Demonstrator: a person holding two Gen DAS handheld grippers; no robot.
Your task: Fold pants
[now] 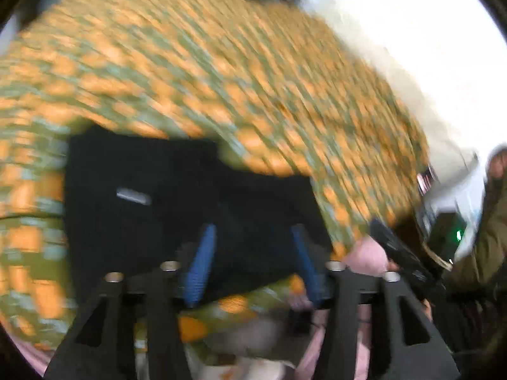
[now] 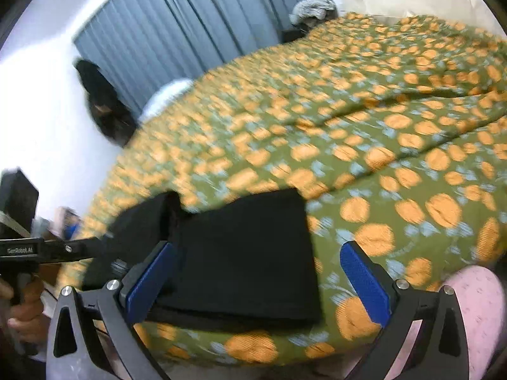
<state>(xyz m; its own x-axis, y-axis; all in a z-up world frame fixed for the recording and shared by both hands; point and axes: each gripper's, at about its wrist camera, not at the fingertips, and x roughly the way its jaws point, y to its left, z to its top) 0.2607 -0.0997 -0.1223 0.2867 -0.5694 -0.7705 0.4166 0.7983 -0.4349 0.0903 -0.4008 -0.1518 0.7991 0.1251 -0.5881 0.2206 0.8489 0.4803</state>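
Observation:
The black pants (image 2: 247, 253) lie folded in a flat stack near the front edge of a bed with a green cover with orange spots (image 2: 364, 126). My right gripper (image 2: 258, 248) hangs over them, open wide, its blue pads (image 2: 367, 278) clear of the cloth on both sides. The left wrist view is blurred. There the left gripper (image 1: 253, 253) is open above the pants (image 1: 158, 190), and no cloth is pinched between its blue pads (image 1: 201, 266). In the right wrist view, the left gripper's handle (image 2: 47, 249), held in a hand (image 2: 25, 313), reaches in from the left toward a raised fold (image 2: 149, 218).
Grey-blue curtains (image 2: 190, 31) hang behind the bed. A dark bag (image 2: 104, 104) is on the white wall at left. A white pillow (image 2: 171, 91) and a grey cloth heap (image 2: 313, 6) lie at the far side. Pink patterned fabric (image 2: 475, 310) shows at lower right.

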